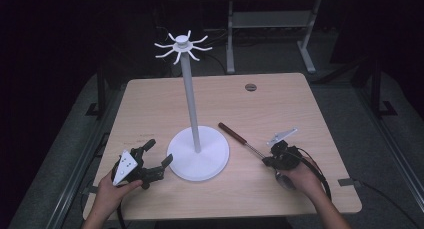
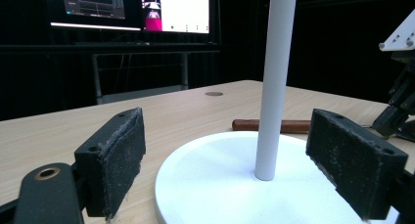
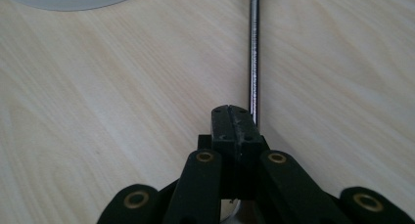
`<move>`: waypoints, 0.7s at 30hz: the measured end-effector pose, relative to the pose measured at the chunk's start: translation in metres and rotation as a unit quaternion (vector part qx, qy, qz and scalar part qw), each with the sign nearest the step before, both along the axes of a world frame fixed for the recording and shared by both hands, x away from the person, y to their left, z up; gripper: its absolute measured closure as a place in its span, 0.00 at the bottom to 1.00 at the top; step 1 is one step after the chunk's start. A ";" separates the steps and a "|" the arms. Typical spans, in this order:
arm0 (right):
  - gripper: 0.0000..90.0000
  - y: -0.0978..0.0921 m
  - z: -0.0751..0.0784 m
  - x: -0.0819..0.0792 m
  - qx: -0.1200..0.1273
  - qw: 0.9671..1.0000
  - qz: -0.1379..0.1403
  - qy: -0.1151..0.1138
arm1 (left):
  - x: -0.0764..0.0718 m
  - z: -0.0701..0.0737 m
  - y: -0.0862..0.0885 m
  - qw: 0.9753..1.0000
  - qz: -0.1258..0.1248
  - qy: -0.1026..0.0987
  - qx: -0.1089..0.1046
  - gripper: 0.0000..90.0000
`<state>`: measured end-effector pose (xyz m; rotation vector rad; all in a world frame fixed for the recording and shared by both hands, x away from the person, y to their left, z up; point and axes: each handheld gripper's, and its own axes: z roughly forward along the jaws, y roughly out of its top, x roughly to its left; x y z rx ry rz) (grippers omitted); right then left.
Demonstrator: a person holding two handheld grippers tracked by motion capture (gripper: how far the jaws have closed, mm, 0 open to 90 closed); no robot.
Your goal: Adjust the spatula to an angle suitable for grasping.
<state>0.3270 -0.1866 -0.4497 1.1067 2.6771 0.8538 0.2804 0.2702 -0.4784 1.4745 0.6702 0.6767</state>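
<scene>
The thing in hand looks like a long spoon or ladle (image 1: 250, 145) with a dark wooden handle, a thin steel shaft and a bowl end near the person's right hand; it lies flat on the table (image 1: 280, 99), just right of the white stand (image 1: 198, 154); its long axis runs on a diagonal, the wooden handle pointing away and to the left toward the stand's base, the metal end toward the near right edge. The right gripper (image 1: 276, 156) sits low over the metal end with its jaws pressed together; in the right gripper view the shaft (image 3: 254, 53) passes just beside the closed pads, touching or nearly so, and I cannot tell whether anything is pinched between them. The left gripper (image 1: 159, 160) rests beside the stand's base with its jaws well apart, holding nothing; its own view looks between them at the pole (image 2: 274, 82). I judge the utensil light and stiff, its polished shaft slippery and thin for flat pads; the wooden handle would give surer purchase, though a hold near the bowl leaves the handle free for the hooks up top.
</scene>
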 end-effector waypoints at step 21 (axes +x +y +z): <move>1.00 -0.034 0.001 0.013 0.002 0.999 -0.049 -0.010 | 0.000 0.000 -0.001 1.000 0.000 -0.001 -0.001 0.16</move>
